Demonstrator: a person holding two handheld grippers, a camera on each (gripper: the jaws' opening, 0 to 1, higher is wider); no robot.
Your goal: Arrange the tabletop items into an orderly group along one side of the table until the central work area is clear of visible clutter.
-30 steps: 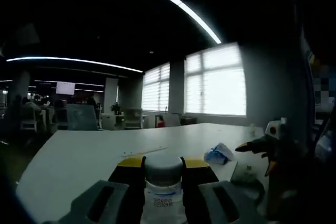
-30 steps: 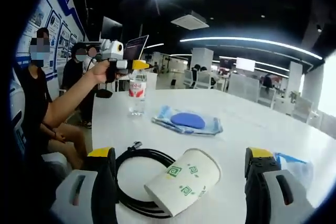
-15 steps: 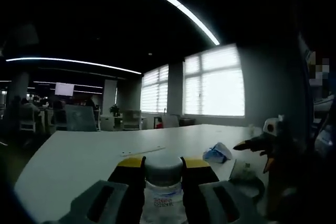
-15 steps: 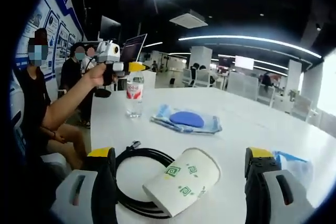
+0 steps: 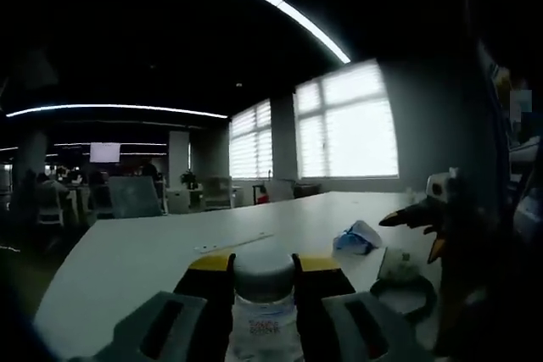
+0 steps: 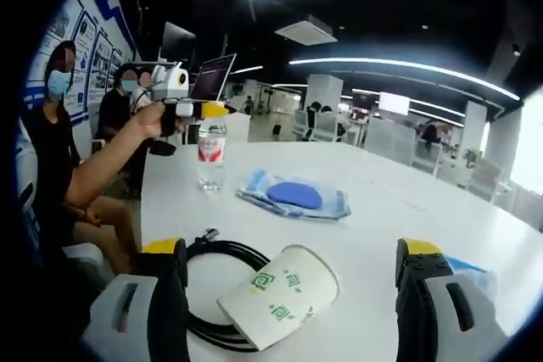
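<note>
Claws: our left gripper (image 5: 263,273) is closed on the bottle's cap end; our right gripper (image 6: 288,290) stands wide open, holding nothing, its jaws either side of the cup.
Table (image 6: 382,201): white, items scattered on its near part.
Cable (image 6: 216,294): black coil beside the cup; floppy, we judge.
Bottle (image 6: 209,154): upright near the table edge, clamped at the top; likely stiff but slippery there.
Cup (image 6: 276,294): paper, lying on its side; light and crushable, so we'd grip mid-body gently.
</note>
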